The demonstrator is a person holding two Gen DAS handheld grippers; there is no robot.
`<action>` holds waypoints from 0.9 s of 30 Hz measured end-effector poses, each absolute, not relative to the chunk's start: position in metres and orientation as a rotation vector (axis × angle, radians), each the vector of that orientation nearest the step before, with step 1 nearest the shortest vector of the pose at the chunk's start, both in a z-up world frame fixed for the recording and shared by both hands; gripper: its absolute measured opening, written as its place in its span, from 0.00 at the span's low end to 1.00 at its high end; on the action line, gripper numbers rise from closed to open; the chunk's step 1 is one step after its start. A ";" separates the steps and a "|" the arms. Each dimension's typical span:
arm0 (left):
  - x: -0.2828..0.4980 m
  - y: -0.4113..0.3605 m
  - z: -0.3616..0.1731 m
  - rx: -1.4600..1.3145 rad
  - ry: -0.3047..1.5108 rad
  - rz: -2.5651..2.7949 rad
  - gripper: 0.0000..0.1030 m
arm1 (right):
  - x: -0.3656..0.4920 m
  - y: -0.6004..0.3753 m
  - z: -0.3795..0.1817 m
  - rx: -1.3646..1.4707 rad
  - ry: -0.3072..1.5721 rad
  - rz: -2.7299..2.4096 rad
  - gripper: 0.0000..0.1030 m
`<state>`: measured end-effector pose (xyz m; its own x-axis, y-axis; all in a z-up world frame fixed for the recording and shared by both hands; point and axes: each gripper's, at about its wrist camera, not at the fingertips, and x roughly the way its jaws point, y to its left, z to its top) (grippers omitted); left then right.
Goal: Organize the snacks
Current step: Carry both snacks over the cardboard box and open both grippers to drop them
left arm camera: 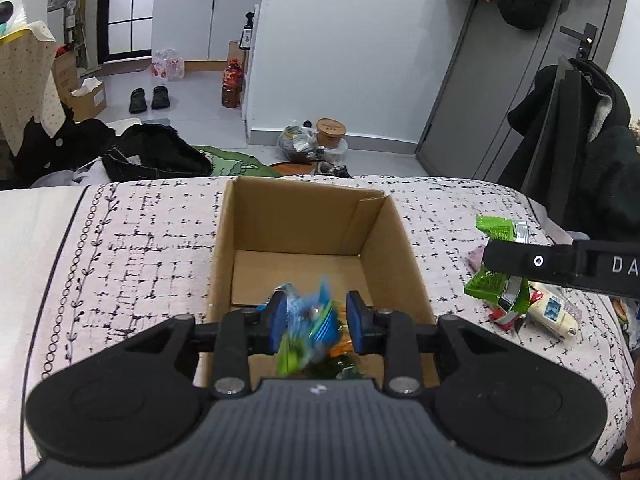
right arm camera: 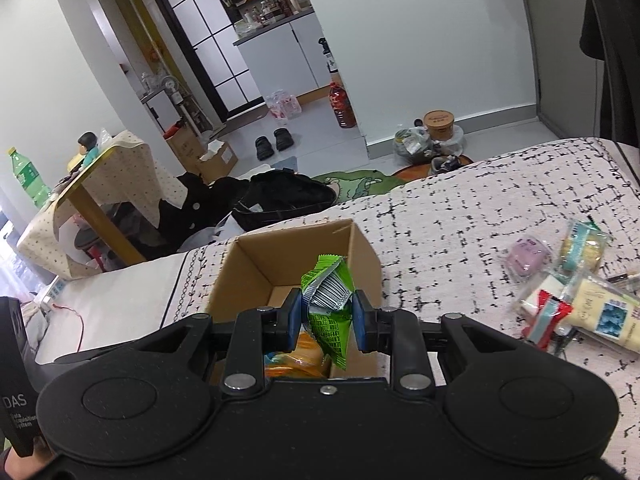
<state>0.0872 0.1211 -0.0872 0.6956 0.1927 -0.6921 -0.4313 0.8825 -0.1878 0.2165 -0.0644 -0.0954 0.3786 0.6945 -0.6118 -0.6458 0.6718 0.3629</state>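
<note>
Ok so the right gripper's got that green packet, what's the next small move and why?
Probably carry the green packet a little further over the cardboard box and then open. The right gripper is shut on it above the box's near edge, with orange packets already inside below. The left gripper has a blurred blue packet between its pads over the same box.

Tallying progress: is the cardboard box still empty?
No. The cardboard box already holds snacks: orange and green packets lie at its near end; its far floor is bare.

A matt brown cardboard box [left arm camera: 384, 240] sits on a woven cloth bedspread [left arm camera: 140, 248], beside glossy crinkled plastic snack wrappers [right arm camera: 576, 308] and a shiny green packet [right arm camera: 330, 312].
</note>
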 end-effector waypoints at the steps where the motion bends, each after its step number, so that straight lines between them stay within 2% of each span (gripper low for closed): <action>1: 0.086 0.121 -0.087 -0.353 0.723 0.362 0.31 | 0.215 -0.063 -0.096 0.068 0.816 0.862 0.25; 5: 0.081 0.125 -0.085 -0.352 0.711 0.387 0.43 | 0.211 -0.055 -0.098 0.066 0.826 0.878 0.25; 12: 0.074 0.130 -0.083 -0.356 0.704 0.405 0.49 | 0.209 -0.046 -0.095 0.095 0.820 0.899 0.26; 14: 0.074 0.131 -0.082 -0.353 0.704 0.407 0.50 | 0.210 -0.044 -0.092 0.109 0.804 0.909 0.34; 16: 0.073 0.131 -0.082 -0.353 0.705 0.407 0.53 | 0.211 -0.045 -0.091 0.112 0.795 0.913 0.55; 18: 0.073 0.131 -0.081 -0.355 0.705 0.407 0.56 | 0.211 -0.051 -0.090 0.112 0.781 0.901 0.59; 22: 0.073 0.131 -0.081 -0.367 0.704 0.403 0.68 | 0.213 -0.067 -0.093 0.105 0.794 0.879 0.65; 25: 0.077 0.128 -0.084 -0.371 0.713 0.406 0.71 | 0.213 -0.082 -0.095 0.088 0.789 0.850 0.76; 27: 0.080 0.125 -0.084 -0.378 0.715 0.402 0.72 | 0.214 -0.092 -0.095 0.082 0.787 0.834 0.79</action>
<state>0.0795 0.1250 -0.0843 0.6858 0.2232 -0.6927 -0.4758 0.8577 -0.1946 0.2140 -0.0918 -0.0953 0.4119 0.6908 -0.5943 -0.6332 0.6860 0.3584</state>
